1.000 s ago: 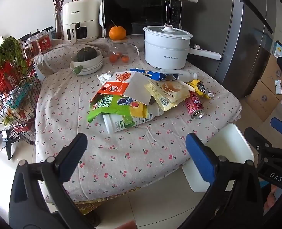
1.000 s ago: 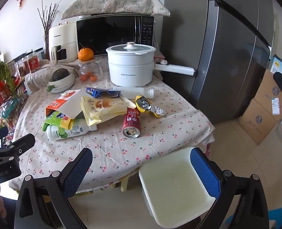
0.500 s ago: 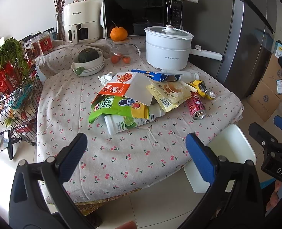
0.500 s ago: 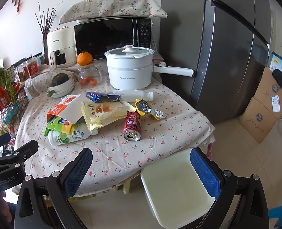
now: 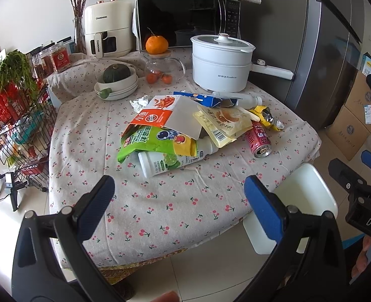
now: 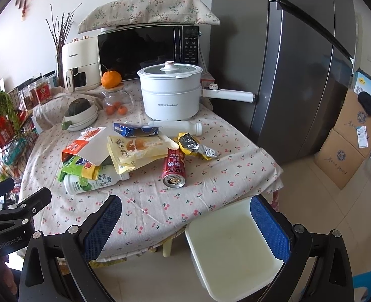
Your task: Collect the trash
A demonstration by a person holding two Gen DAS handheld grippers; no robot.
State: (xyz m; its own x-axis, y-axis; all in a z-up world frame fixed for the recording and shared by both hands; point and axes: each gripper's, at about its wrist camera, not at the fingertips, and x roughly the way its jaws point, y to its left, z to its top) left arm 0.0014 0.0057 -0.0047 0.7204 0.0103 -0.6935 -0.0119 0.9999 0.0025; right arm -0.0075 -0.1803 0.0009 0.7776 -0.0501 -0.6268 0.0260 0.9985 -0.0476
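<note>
On the cherry-print worktop [image 5: 160, 201] the trash lies heaped mid-cloth, untouched. Both the left gripper [image 5: 178, 196] and right gripper [image 6: 185, 219] hover spread wide, holding nothing. Collecting looks barely begun; next, reach for the red can [image 6: 174, 168], lying lengthwise, mouth toward the bin [image 6: 233, 249] below the edge.

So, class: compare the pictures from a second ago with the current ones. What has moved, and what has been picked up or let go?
Only the cameras shifted slightly; the table looks marginally nearer. Nothing was picked up or let go. The left gripper and right gripper remain open and empty, short of the trash. The red can, the green bottle, the wrappers and the white bin lie where they were.
</note>
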